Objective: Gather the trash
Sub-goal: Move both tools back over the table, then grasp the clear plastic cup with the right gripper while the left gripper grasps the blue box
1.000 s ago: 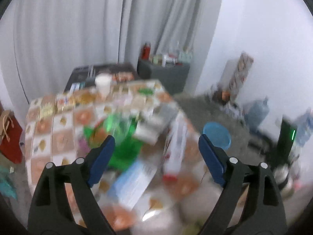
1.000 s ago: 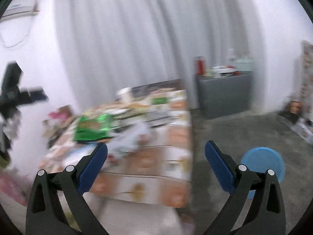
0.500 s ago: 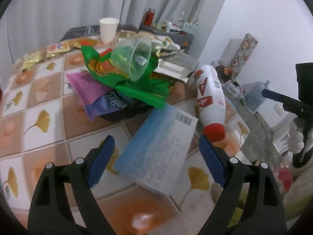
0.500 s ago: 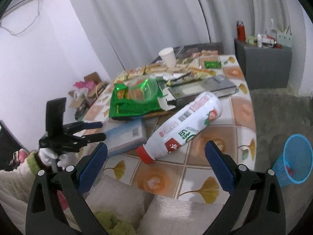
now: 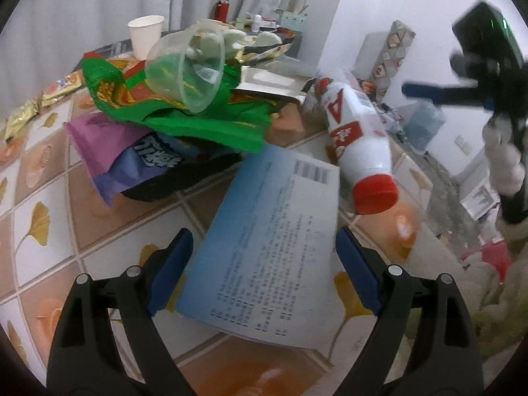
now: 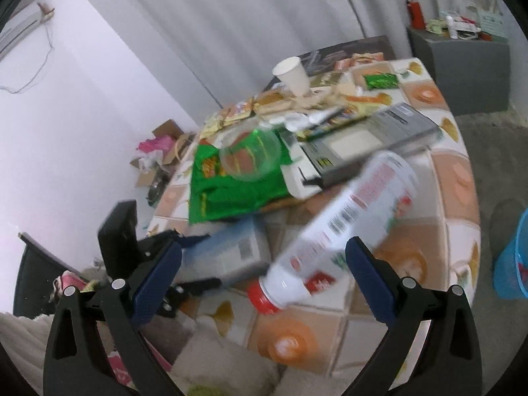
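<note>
A light blue flat packet (image 5: 280,198) with printed text lies on the tiled table (image 5: 39,224). My left gripper (image 5: 264,241) is open and straddles its near end, pads not pressing on it. Beside it lies a white bottle with a red cap (image 5: 359,142). In the right wrist view the same bottle (image 6: 346,224) lies on its side just ahead of my open right gripper (image 6: 264,242), cap towards me. A clear plastic cup (image 5: 188,69) rests on a green snack bag (image 5: 198,122), which lies over a purple bag (image 5: 132,151).
A paper cup (image 6: 293,72), a grey box (image 6: 379,135) and several wrappers cover the far half of the table. A blue bin (image 6: 514,257) stands on the floor to the right. A grey cabinet (image 6: 462,66) stands by the curtain. Cardboard and clutter lie on the floor at left.
Both grippers came down towards the table. The left closed in on the blue packet, which now sits between its fingers. The right swung in over the bottle. Both stayed open.
</note>
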The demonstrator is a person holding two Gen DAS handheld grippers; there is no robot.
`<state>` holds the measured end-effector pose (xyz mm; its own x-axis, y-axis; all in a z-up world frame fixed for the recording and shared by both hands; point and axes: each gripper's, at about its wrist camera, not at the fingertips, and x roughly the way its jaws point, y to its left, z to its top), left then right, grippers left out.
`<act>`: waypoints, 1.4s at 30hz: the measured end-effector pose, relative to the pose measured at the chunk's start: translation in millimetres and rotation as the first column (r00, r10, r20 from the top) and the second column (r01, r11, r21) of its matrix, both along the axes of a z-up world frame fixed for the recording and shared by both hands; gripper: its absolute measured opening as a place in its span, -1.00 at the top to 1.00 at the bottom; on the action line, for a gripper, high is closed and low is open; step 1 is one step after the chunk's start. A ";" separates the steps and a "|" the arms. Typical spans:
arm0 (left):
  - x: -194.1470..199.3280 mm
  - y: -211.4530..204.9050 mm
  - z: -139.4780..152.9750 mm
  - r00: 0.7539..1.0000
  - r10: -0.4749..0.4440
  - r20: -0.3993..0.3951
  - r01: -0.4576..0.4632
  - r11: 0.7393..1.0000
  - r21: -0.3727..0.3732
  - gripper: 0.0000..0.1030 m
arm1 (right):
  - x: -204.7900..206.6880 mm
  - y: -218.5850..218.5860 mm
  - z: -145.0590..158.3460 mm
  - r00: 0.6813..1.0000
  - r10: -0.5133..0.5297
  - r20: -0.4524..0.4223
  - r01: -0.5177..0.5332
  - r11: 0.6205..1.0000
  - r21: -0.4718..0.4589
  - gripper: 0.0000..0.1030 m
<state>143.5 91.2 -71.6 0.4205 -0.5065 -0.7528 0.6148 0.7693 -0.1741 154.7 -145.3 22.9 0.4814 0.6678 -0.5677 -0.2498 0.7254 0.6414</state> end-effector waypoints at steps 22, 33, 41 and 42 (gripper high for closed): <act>-40.0 -10.5 4.3 0.981 0.074 0.178 -0.089 0.993 0.077 -0.45 | 129.9 95.8 -22.3 0.967 0.030 -0.253 0.029 0.974 0.226 -0.04; -46.4 -13.2 2.7 0.968 0.125 0.220 -0.139 0.989 0.051 -0.44 | 142.6 112.6 -45.0 0.953 0.032 -0.302 0.036 0.976 0.217 0.82; -55.9 -7.0 8.1 0.961 0.166 0.220 -0.175 0.984 0.024 -0.40 | 129.4 100.0 -31.5 0.962 0.041 -0.271 0.026 0.971 0.239 0.88; -57.7 -6.3 9.0 0.960 0.170 0.220 -0.179 0.984 0.021 -0.40 | 128.3 99.4 -30.5 0.963 0.042 -0.267 0.024 0.970 0.240 0.88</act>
